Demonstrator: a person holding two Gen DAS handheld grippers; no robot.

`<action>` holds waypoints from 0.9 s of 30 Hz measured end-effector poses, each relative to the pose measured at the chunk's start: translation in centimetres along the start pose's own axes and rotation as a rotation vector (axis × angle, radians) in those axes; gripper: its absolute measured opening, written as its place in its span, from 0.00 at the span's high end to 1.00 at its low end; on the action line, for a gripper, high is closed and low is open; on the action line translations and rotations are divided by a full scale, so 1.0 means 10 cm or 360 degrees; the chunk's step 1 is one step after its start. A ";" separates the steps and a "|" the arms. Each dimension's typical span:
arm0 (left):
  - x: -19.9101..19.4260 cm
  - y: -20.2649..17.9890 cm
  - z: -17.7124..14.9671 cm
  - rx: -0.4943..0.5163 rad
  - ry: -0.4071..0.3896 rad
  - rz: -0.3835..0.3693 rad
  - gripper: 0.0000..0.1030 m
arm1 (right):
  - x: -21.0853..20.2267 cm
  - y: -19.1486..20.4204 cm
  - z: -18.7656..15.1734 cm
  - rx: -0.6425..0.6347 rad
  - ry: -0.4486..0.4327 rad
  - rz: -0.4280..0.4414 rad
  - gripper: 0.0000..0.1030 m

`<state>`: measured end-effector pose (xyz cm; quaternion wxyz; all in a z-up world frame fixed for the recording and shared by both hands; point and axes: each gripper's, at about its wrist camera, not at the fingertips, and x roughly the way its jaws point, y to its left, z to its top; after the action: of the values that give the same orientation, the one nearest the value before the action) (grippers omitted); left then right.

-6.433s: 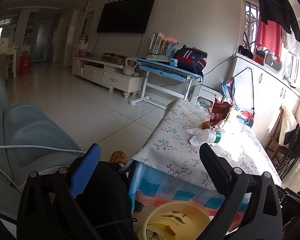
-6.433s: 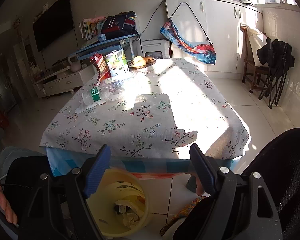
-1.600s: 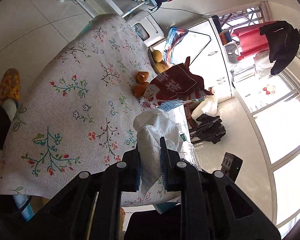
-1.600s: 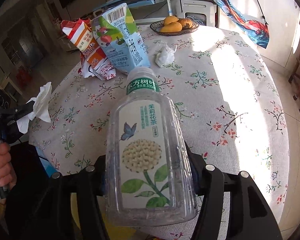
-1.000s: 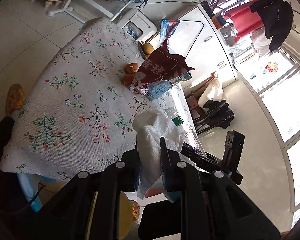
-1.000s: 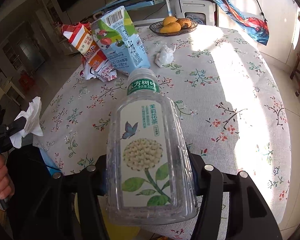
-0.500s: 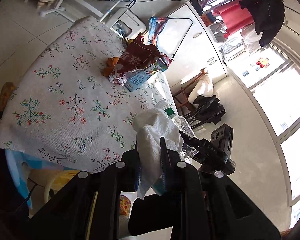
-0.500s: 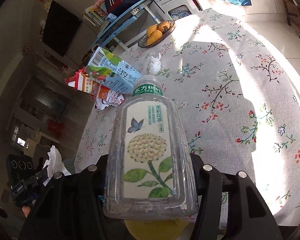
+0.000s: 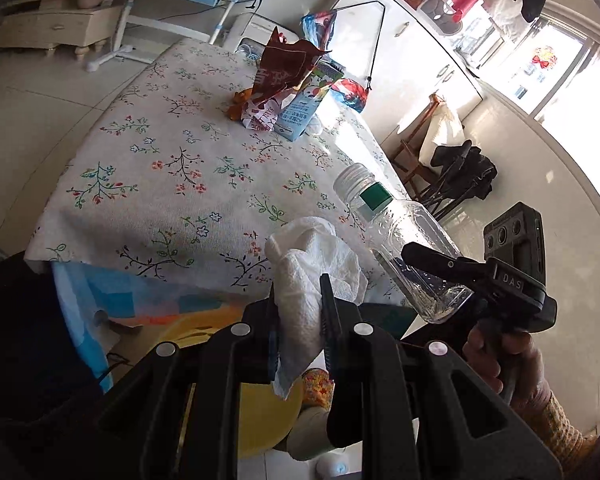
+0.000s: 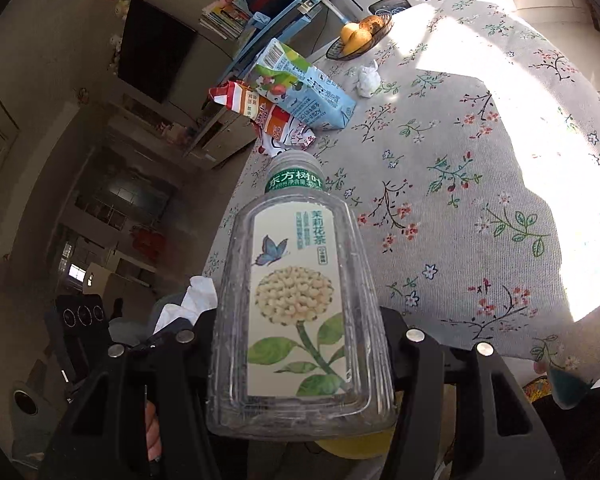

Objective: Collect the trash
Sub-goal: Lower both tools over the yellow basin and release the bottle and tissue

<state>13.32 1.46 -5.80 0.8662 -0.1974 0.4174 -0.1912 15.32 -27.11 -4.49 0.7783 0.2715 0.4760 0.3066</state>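
Left wrist view
Left gripper (image 9: 300, 312): jaws nearly together, pinching a crumpled white tissue (image 9: 316, 268) that bulges above the fingers and hangs a little below them.
Right gripper (image 9: 432, 258): seen at right, gripped by a hand (image 9: 500, 356), clamped on a clear plastic bottle (image 9: 400, 236) that tilts with its cap toward the counter.
Bin: a yellow bin (image 9: 256, 392) sits on the floor under the near counter edge, below the tissue; its contents are hidden by the gripper.
Counter (image 9: 172, 168): covered in a floral cloth; at the far end a torn red snack bag (image 9: 280, 76) leans against a blue milk carton (image 9: 304, 108), both standing.

Right wrist view
Right gripper (image 10: 300, 348): spread wide around the tea bottle (image 10: 300, 292), fingers pressing its two sides; the bottle is empty, cap on, green neck band, label with a butterfly and a white flower facing the camera.
Left gripper (image 10: 168, 330): at lower left, partly behind the bottle, with the white tissue (image 10: 192, 300) sticking up from it; how its jaws stand cannot be told here.
Counter (image 10: 480, 200): the milk carton (image 10: 304, 88) lies tilted at the far left, touching the red and orange snack bag (image 10: 260, 112) on its left.
Other trash: a small wad of white paper (image 10: 369, 76) sits just right of the carton.
Basket: a dark wire fruit basket (image 10: 360, 36) at the far edge holds yellow and brown fruit.
Bin: a sliver of yellow rim (image 10: 352, 446) shows beneath the bottle's base.
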 end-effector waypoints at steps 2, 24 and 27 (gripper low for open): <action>0.00 0.00 -0.07 0.0020 0.0015 0.0027 0.85 | 0.06 0.06 -0.13 -0.0013 0.0045 0.0000 0.46; -0.06 -0.03 -0.44 0.0140 0.0058 0.0180 0.84 | 0.42 0.25 -0.66 -0.0035 0.0309 -0.0111 0.46; -0.04 -0.05 -0.47 0.0170 0.0085 0.0217 0.84 | 0.45 0.23 -0.67 -0.0006 0.0331 -0.0125 0.46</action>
<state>9.29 0.39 -7.99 0.8750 -0.1170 0.4421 -0.1590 10.36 -21.43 -8.10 0.7366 0.2179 0.5639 0.3033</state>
